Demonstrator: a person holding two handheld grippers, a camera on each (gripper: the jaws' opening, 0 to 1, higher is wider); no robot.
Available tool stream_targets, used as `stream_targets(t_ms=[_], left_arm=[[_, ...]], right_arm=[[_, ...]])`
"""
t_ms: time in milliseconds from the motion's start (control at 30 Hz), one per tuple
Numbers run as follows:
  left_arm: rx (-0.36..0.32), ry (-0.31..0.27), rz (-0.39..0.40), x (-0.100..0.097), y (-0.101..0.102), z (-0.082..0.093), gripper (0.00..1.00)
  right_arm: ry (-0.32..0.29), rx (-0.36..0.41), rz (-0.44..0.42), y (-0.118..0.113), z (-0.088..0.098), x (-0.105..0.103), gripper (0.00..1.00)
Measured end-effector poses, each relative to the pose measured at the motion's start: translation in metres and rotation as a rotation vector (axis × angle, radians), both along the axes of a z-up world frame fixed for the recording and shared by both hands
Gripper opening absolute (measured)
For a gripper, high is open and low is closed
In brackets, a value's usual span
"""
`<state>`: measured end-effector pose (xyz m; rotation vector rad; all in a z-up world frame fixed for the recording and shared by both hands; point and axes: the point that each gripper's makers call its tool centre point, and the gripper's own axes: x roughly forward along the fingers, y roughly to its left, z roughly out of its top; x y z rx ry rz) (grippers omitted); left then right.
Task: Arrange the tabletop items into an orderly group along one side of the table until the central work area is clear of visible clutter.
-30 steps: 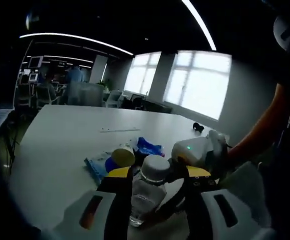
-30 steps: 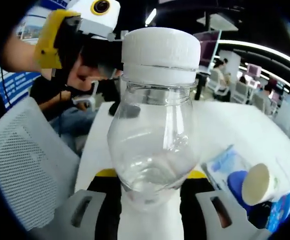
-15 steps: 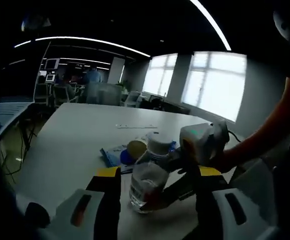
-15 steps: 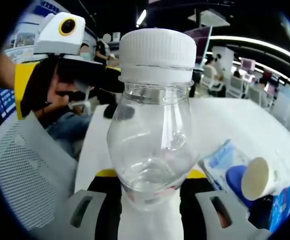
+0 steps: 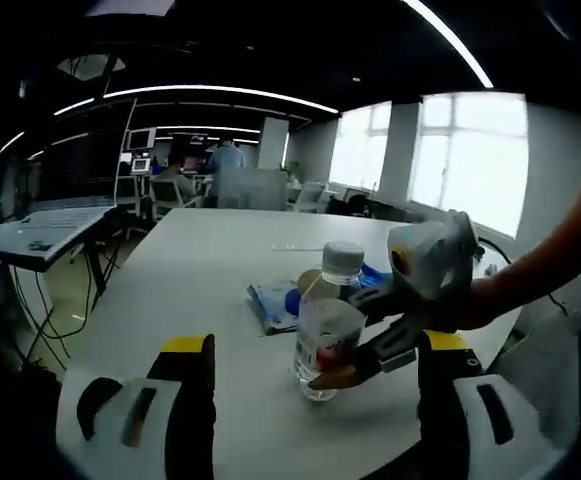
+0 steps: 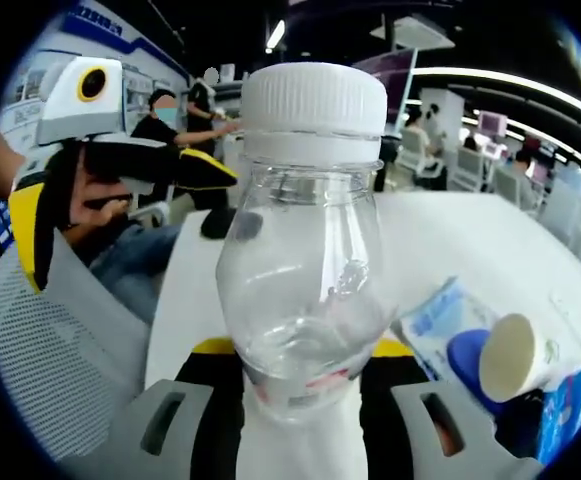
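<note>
A clear plastic bottle with a white cap stands upright on the white table, and my right gripper is shut on its lower body. In the left gripper view the bottle shows a red label, and the right gripper reaches in from the right to hold it. My left gripper is open, its jaws wide apart and short of the bottle. From the right gripper view, the left gripper hangs off the table's near edge at upper left.
Behind the bottle lie a blue packet and a tipped cup with a cream base; they show as packet and cup. A grey mesh chair stands by the table edge. People sit at far desks.
My left gripper's jaws, which flanked the bottle a second ago, have drawn back and spread wider. The right gripper has kept its hold on the bottle.
</note>
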<state>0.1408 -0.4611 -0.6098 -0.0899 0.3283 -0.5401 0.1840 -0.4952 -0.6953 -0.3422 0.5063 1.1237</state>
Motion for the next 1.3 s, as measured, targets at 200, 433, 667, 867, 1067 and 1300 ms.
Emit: stream_targets(t_ms=[200,433,667,867,1067,1300], left_arm=[[-0.010,-0.005,0.052,-0.005,0.007,0.002,0.91],[0.002,-0.003,0.059,-0.015,0.004,0.001,0.92],[0.027,0.000,0.028,-0.022,-0.007,0.002,0.93],[0.006,0.002,0.054,-0.025,-0.005,0.007,0.93],[0.001,0.005,0.050,-0.029,-0.008,0.008,0.93],[-0.017,0.016,0.052,-0.034,-0.011,0.005,0.93]], right_arm=[[-0.005,0.004,0.010,0.002,0.006,0.005,0.41],[0.013,0.045,-0.030,0.008,0.018,0.020,0.40],[-0.019,0.068,-0.041,0.020,0.037,0.040,0.40],[-0.044,0.075,-0.049,0.026,0.050,0.057,0.40],[-0.057,0.066,-0.053,0.030,0.053,0.068,0.40],[-0.064,0.060,-0.048,0.039,0.053,0.080,0.40]])
